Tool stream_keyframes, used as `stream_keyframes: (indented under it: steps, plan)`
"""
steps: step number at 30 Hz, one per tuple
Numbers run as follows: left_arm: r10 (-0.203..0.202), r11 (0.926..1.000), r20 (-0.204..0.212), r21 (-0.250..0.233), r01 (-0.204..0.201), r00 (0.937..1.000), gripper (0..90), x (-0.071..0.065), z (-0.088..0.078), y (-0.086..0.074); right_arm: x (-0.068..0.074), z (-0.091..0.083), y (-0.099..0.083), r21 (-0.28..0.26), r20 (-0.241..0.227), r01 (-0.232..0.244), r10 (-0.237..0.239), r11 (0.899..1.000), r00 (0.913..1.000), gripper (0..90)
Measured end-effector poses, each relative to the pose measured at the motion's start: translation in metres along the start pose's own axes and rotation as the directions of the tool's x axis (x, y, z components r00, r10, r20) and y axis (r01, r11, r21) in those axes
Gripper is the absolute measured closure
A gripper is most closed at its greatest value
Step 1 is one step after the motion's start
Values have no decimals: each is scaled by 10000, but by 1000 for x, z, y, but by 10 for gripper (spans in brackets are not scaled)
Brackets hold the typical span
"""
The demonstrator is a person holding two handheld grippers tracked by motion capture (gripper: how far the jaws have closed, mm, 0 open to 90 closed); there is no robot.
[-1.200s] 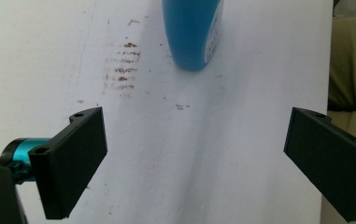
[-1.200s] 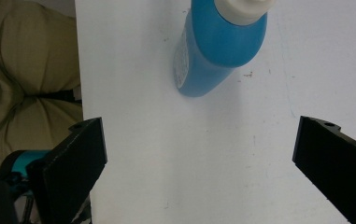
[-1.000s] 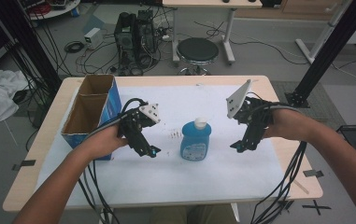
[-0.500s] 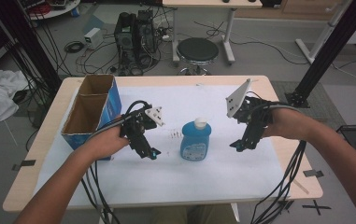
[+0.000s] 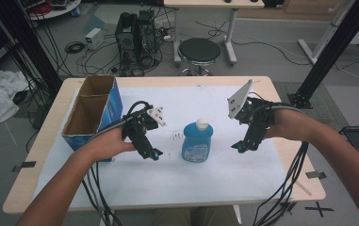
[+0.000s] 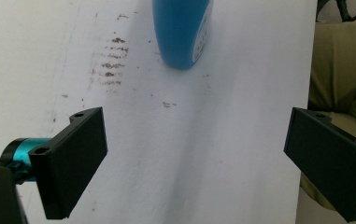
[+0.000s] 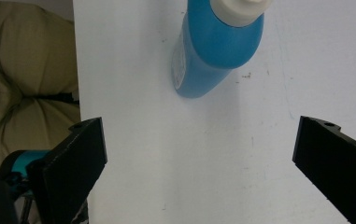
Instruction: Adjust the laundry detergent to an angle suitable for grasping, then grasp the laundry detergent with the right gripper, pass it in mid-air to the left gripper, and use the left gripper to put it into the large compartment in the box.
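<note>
So, step in hand looks like a grab of the blue bottle (image 5: pixel 197 141), which stands upright w/ a white cap (image 5: pixel 202 124) near the middle of the white sheet (image 5: pixel 177 181) on the counter (image 5: pixel 31 186). Both tools flank it, neither touching. Left tool (image 5: pixel 151 154) sits at the bottle's 9 o'clock, just beside it; right tool (image 5: pixel 239 147) at its 3 o'clock, a bit farther off. Both are released: in the left gripper view the jaws stand wide apart w/ bare sheet between them and the bottle base (image 6: pixel 182 32) up at 12 o'clock; same in the right gripper view, jaws wide, bottle (image 7: pixel 217 44) at 12 o'clock, leaning in that frame because the camera is tilted.

To do it well, I'd say:
- Pick one tool to close in; the left is nearer, so prob. that one.
- Bring it level, jaws either side of the body below the shoulder, not on the cap, which is narrow and may slip.
- Bottle body looks flat-sided, so clamp across the thin way if possible.
- Centre it between the jaws before closing, else one jaw pushes first and it tips.
- Squeeze gently; plastic likely flexes.

Cardboard box (image 5: pixel 92 113) at the counter's 9 o'clock stands open, apart from the work; mind the trailing cables.
</note>
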State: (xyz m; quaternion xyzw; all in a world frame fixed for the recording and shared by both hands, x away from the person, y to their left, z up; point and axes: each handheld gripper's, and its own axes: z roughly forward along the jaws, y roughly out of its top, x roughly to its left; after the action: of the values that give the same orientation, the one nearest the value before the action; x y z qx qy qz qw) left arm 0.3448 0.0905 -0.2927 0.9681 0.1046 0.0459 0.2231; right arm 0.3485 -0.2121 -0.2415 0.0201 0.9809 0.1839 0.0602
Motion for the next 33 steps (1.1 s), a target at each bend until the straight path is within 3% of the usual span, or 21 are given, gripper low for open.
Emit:
stream_keyframes:
  steps: [1,3,4,6,7,12,13,15,17,18,19,22,23,24,26,28,33]
  plan:
    - [197,9997,23,162,-198,9998,61,1,-1,0,0,0,0,3,14,16,-16,10000,10000,19]
    - [155,9997,9,164,-155,9999,60,1,-1,0,1,-1,-1,-26,43,-28,28,10000,10000,19]
    - [-147,9998,38,-155,148,9999,61,0,0,0,0,-1,-1,-34,47,-5,5,10000,10000,19]
    - [-175,9997,8,-160,175,9998,61,0,0,0,0,-1,-2,-58,57,15,-15,10000,10000,19]
    - [142,9998,55,104,-143,9999,60,2,-2,0,0,-1,-2,-18,71,-61,61,10000,10000,19]
    - [134,9999,50,36,-134,9999,60,2,-2,1,-1,-2,-4,-140,86,-107,108,9998,9999,19]
    - [-60,9999,28,-145,61,10000,61,1,-1,0,-1,-1,-5,-169,79,-83,84,9998,9999,19]
    - [61,10000,118,-53,-61,9999,60,3,-1,1,-2,0,-7,-232,65,-116,117,9997,9999,19]
    - [-97,9997,78,-203,99,9999,61,3,0,1,-3,2,-9,-369,26,-115,116,9993,9999,19]
    - [127,9999,112,-13,-127,9999,61,4,-1,1,-4,3,-11,-433,37,-147,149,9990,9999,19]
    - [-89,9997,117,-211,92,9999,60,3,1,1,-4,4,-12,-501,47,-209,212,9985,9998,19]
    - [104,9999,146,-71,-103,9998,61,4,0,3,-7,8,-17,-792,0,-292,293,9964,9996,19]
    - [-27,9998,134,-201,29,9999,61,4,1,3,-8,10,-19,-933,-12,-280,280,9952,9996,19]
    - [247,9997,123,-48,-246,9996,60,5,1,3,-8,11,-20,-987,-62,-421,417,9942,9991,19]
    - [74,9997,128,-221,-71,9999,61,5,2,3,-11,15,-25,-1346,-92,-532,524,9895,9986,19]
    - [352,9994,162,-6,-352,9993,60,7,2,4,-13,20,-31,-1738,-141,-719,705,9822,9974,19]
    - [223,9997,161,-94,-222,9996,61,5,5,4,-15,35,-40,-2547,-347,-1190,1139,9597,9929,19]
